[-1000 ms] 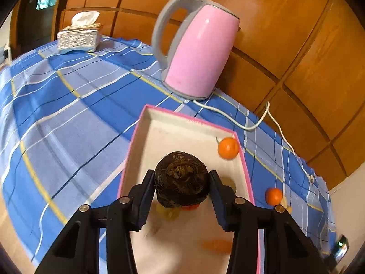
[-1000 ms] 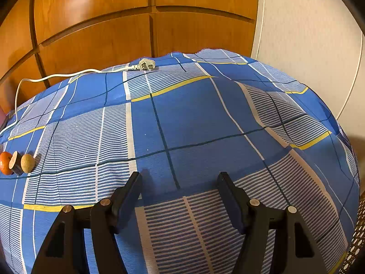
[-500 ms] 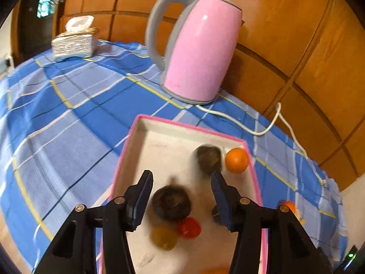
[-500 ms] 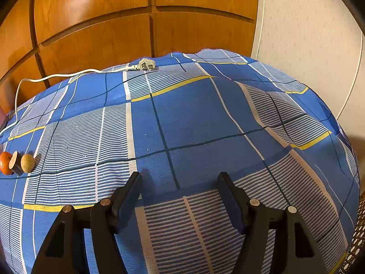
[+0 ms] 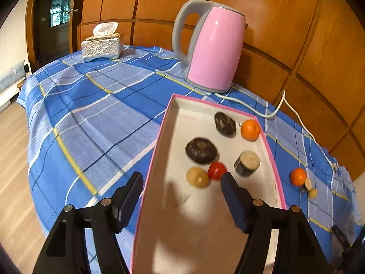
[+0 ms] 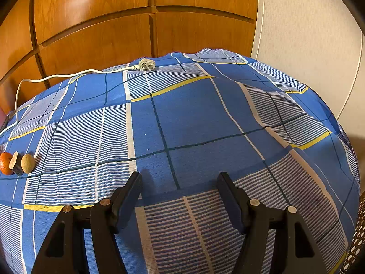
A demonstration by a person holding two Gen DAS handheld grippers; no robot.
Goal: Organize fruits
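So a second earlier the left gripper (image 5: 181,183) had that dark round fruit (image 5: 201,150) clamped between its fingers; by this moment it had let go and backed off, jaws spread wide and holding nothing, one finger outside the pink-rimmed box (image 5: 159,141) and the other over its floor; the fruit sat loose in the middle of the box. Going left to right on that side: tissue box (image 5: 102,46) far back on the blue plaid cloth (image 5: 91,114), then the pink kettle (image 5: 212,45), then the box with its haul; a pale yellowish fruit (image 5: 197,177) touching a small red one (image 5: 216,170), a cut dark piece with a pale face (image 5: 247,163) just beside them, another dark fruit (image 5: 225,121) next to an orange (image 5: 250,129) at the far end. Outside the box to the right, an orange (image 5: 297,176) and a couple of small bits were sitting on the cloth, so I'd say the job wasn't finished; those looked like the next pickups. Right gripper (image 6: 179,187) hadn't budged at all; wide apart, holding nothing, hovering over bare cloth, with the same three leftovers (image 6: 17,163) well off to its left and the white plug (image 6: 147,64) near the back edge.
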